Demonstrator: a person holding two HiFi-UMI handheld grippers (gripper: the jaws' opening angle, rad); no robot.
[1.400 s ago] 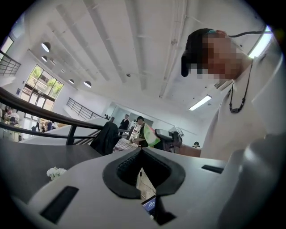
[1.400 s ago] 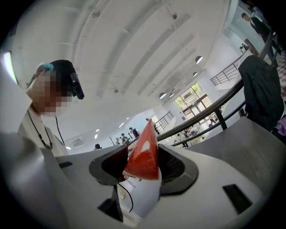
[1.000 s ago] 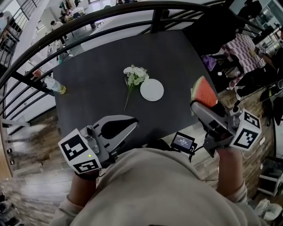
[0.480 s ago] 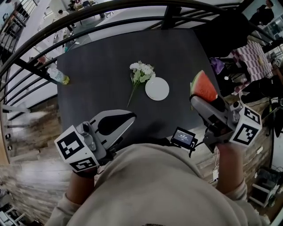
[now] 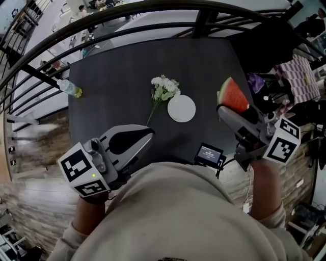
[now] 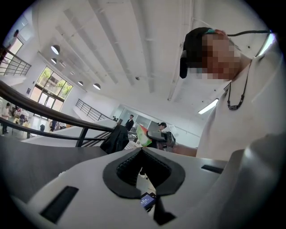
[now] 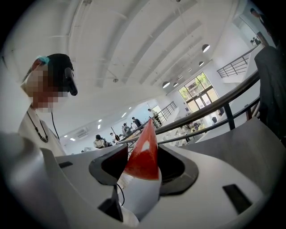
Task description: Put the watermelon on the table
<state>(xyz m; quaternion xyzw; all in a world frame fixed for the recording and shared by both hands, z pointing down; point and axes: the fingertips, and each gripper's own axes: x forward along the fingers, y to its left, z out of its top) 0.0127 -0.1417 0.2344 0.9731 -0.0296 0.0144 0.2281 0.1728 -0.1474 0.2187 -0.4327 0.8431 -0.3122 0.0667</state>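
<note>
A wedge of watermelon (image 5: pixel 233 95), red flesh with a green rind, stands point up between the jaws of my right gripper (image 5: pixel 226 109). The gripper is shut on it, above the right edge of the dark table (image 5: pixel 117 76). In the right gripper view the red wedge (image 7: pixel 144 152) fills the gap of the right gripper (image 7: pixel 142 157). My left gripper (image 5: pixel 148 133) hovers near the table's front edge, shut with nothing in it. In the left gripper view the left gripper (image 6: pixel 142 151) has its tips touching, and the watermelon (image 6: pixel 143 135) shows far off.
White flowers (image 5: pixel 164 88) and a small white plate (image 5: pixel 182 108) lie at the table's middle. A plastic bottle (image 5: pixel 68 88) lies at the left edge. A black railing (image 5: pixel 153 11) curves behind the table. A small screen device (image 5: pixel 209 154) hangs at my chest. Clutter stands to the right.
The right gripper has carried the watermelon a little forward and closer to the plate. The left gripper has hardly moved. The head view has shifted slightly.
</note>
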